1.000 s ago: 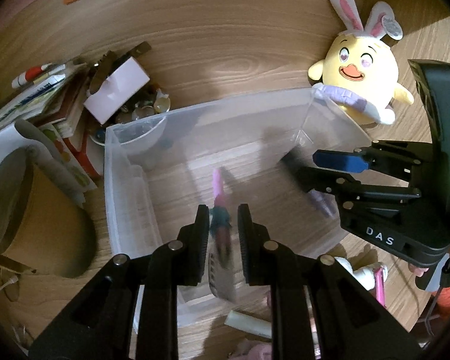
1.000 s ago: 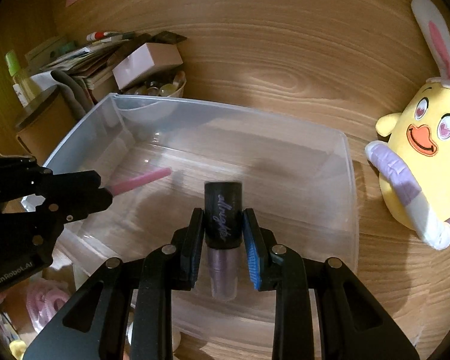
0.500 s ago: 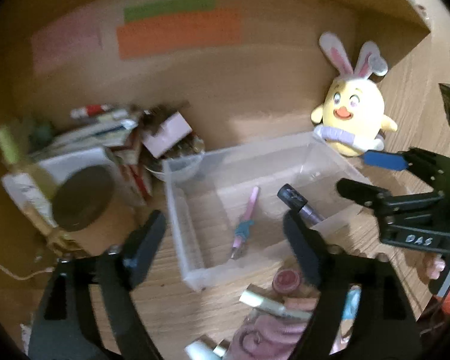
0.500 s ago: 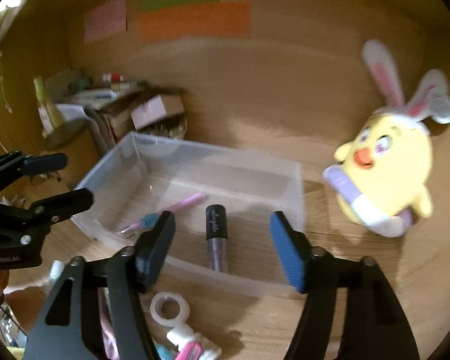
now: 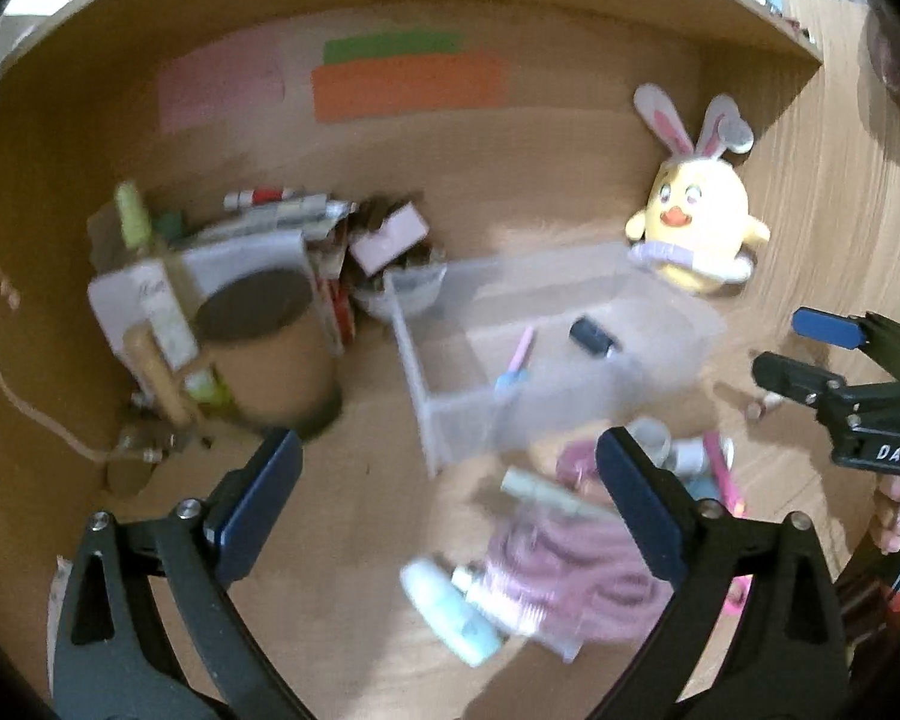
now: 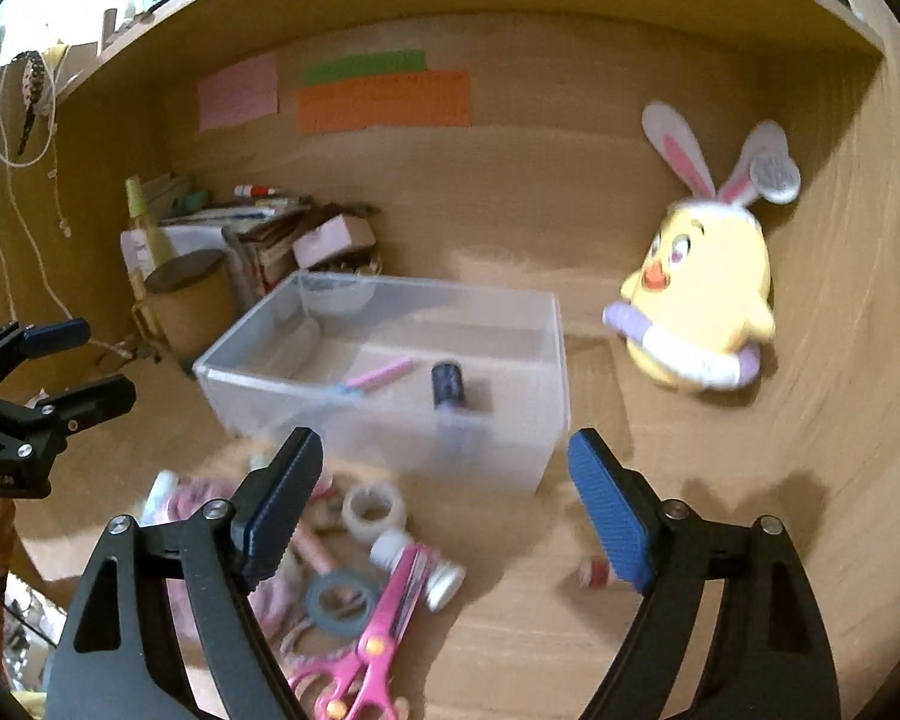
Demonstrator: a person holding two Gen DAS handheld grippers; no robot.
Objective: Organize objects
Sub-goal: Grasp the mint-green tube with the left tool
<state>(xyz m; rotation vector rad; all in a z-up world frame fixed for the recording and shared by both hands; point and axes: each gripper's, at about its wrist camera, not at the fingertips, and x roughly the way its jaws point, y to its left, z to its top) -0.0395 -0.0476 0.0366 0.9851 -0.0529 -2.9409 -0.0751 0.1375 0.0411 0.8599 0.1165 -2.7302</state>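
Wooden desk (image 6: pixel 510 630) under everything, with back panel carrying pink (image 6: pixel 238 90), green (image 6: pixel 364 67) and orange (image 6: pixel 384 99) paper sheets. Clear plastic bin (image 6: pixel 546 360) near the middle, open-topped, just beside a yellow bunny-eared plush (image 6: pixel 699 300) on its right. Stack of books and boxes (image 6: pixel 258 228) with a brown cylindrical container (image 6: pixel 189 300) at left rear, close to the bin's far left corner. Left gripper (image 5: pixel 450 498) spread wide, gripping nothing, hovering above the loose clutter in front of the bin. Right gripper (image 6: pixel 444 510) likewise spread wide and bare, poised in front of the bin's near wall. Inside the bin: dark-capped tube (image 6: pixel 448 387) lying on the floor right of centre, and a pink pen with blue end (image 6: pixel 369 378) lying left of it, apart from the tube. Outside, near the front wall: pink scissors (image 6: pixel 366 648), blue tape ring (image 6: pixel 339 603), clear tape roll (image 6: pixel 373 509), small white bottle (image 6: pixel 444 585), pink fabric item (image 5: pixel 576 570) and pale bottle (image 5: pixel 456 612), the last two blurred. Small reddish round piece (image 6: pixel 594 573) alone by the right fingers.
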